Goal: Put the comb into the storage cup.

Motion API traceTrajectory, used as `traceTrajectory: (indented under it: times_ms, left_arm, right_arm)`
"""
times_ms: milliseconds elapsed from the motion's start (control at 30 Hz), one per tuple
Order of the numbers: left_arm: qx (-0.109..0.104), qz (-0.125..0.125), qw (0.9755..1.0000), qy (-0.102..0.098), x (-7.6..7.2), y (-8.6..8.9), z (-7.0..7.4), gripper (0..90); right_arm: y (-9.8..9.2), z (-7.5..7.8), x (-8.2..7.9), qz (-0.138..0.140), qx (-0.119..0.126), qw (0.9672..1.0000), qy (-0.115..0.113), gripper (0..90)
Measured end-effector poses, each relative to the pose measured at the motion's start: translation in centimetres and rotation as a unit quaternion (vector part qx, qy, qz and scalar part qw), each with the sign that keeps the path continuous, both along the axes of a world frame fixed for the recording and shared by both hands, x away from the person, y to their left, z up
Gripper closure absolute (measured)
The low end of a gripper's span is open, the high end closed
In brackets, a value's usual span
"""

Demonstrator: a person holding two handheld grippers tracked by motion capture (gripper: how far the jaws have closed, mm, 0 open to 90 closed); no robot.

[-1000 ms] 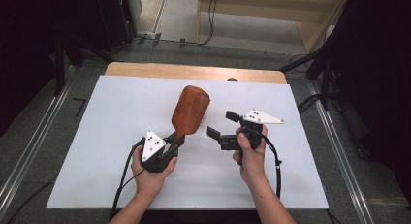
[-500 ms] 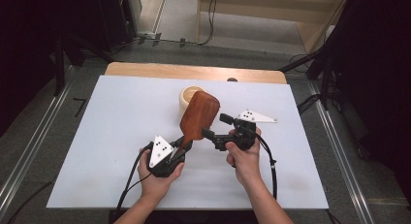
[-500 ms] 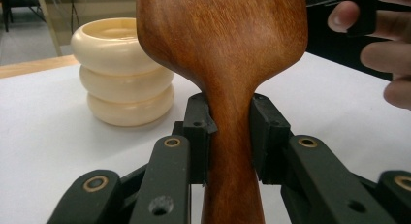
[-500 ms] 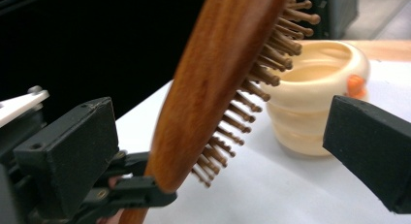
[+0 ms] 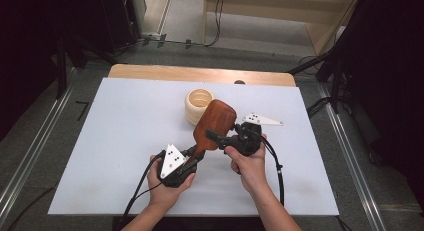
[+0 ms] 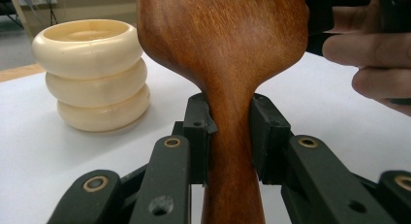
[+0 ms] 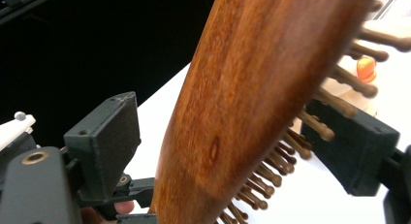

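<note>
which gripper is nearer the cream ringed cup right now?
Right, narrowly. The right gripper straddles the wooden hairbrush head, just below and right of the cream ringed cup; its jaws have just been closing. The left gripper clamps the brush neck, farther toward the person.

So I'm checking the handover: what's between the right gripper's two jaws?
The wooden hairbrush head, bristles toward one jaw, in the right gripper view; the right gripper jaws have just been closing.
</note>
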State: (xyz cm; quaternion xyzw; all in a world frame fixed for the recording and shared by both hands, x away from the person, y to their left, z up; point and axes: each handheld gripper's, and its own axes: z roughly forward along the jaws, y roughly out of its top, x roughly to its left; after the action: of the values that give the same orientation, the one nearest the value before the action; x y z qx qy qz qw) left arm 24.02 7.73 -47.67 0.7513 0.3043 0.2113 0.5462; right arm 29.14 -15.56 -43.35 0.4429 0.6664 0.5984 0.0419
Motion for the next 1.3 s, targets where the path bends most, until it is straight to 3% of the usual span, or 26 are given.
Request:
traceTrajectory:
  times_ms: [200,500,633,800,900,1000,1033,1067,1300]
  left_arm:
    - [0.004,-0.002,1.0,-0.005,-0.2,-0.3,-0.1,72.0]
    - [0.006,-0.005,0.9999,-0.012,-0.4,-0.4,-0.1,71.9]
    - [0.003,-0.011,0.9999,-0.004,-0.2,-0.4,-0.2,71.9]
    - [0.002,-0.022,0.9997,0.014,0.2,-0.5,-0.3,71.5]
    - [-0.015,-0.039,0.9988,0.025,0.5,-0.3,-0.1,64.8]
    - [-0.023,-0.039,0.9985,0.03,0.8,0.0,0.3,53.4]
    - [-0.023,-0.034,0.9987,0.032,0.9,0.1,0.4,48.0]
    - [-0.026,-0.027,0.9988,0.031,1.0,0.3,0.4,34.7]
    - [-0.05,-0.034,0.9968,0.052,1.9,1.6,1.0,16.4]
  right_arm:
    - [0.1,-0.4,0.2,0.002,0.008,0.9999,0.015,20.6]
    - [-0.1,-1.0,0.6,0.011,0.041,0.9983,0.04,32.7]
    - [-0.3,-1.2,0.7,0.016,0.053,0.9973,0.048,37.1]
    - [-0.6,-1.6,0.8,0.036,0.085,0.9938,0.061,45.1]
    - [-0.4,-1.5,0.6,0.043,0.074,0.9952,0.046,47.8]
    - [-0.5,-1.4,0.4,0.048,0.076,0.9954,0.035,49.4]
    - [-0.6,-1.3,0.4,0.049,0.074,0.9955,0.031,49.8]
    - [-0.7,-1.1,0.3,0.048,0.071,0.9961,0.022,50.3]
    - [-1.0,-0.8,0.0,0.043,0.059,0.9973,-0.009,51.0]
